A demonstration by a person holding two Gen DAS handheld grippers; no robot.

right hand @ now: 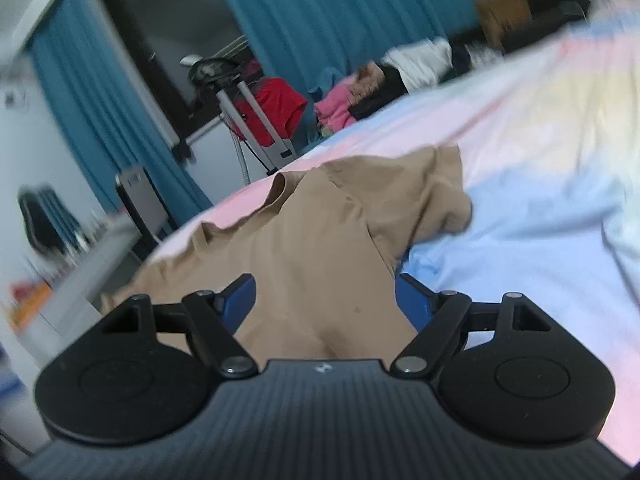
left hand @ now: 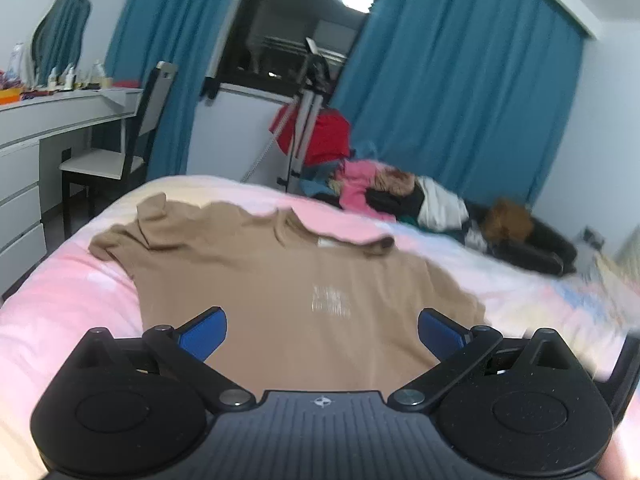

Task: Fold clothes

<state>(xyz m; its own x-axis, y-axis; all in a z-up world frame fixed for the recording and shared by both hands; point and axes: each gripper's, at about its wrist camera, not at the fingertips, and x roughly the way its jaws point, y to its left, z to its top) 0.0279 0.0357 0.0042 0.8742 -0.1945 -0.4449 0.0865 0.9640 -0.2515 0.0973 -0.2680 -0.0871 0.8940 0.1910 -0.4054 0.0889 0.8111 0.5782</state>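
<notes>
A tan T-shirt point(left hand: 280, 280) with a small white print lies spread on the pastel bedspread point(left hand: 60, 308), collar away from me. My left gripper point(left hand: 322, 330) is open and empty, above the shirt's lower part. In the right wrist view the same shirt point(right hand: 320, 240) lies with one sleeve bunched at the right. My right gripper point(right hand: 324, 300) is open and empty, close above the shirt body, its blue fingers point(right hand: 240, 300) on either side of the cloth.
A pile of mixed clothes point(left hand: 400, 196) lies at the bed's far side. A clothes steamer stand point(left hand: 304, 120) with a red garment stands beyond the bed. A white dresser point(left hand: 48, 132) and a chair point(left hand: 116, 152) are at the left. Teal curtains point(left hand: 460, 80) hang behind.
</notes>
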